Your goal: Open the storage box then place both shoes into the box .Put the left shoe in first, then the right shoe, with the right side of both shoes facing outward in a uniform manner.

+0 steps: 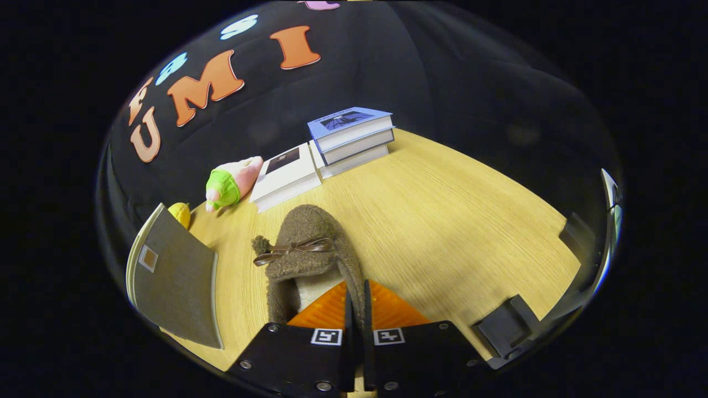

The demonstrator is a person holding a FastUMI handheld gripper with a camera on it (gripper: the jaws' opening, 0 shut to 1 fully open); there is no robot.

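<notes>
In the gripper view, the gripper (357,301) is pinching the side wall of a brown fuzzy shoe (310,249), its two fingers nearly closed, one inside the opening and one outside, both pressing on the thin wall. The shoe is sitting on the wooden desk (453,221), toe pointing away, with a small brown bow (296,250) across its top; its heel end is hiding behind the fingers. To the left of the shoe, the grey lid of the storage box (171,276) is standing tilted, its lower part cut off, so the box itself is hard to make out. Beyond the shoe, books (332,149) are lying stacked, their cover writing too small to read. Beside them a pink and green plush toy (232,182) is lying, and a yellow thing (180,213) is peeking from behind the lid.
</notes>
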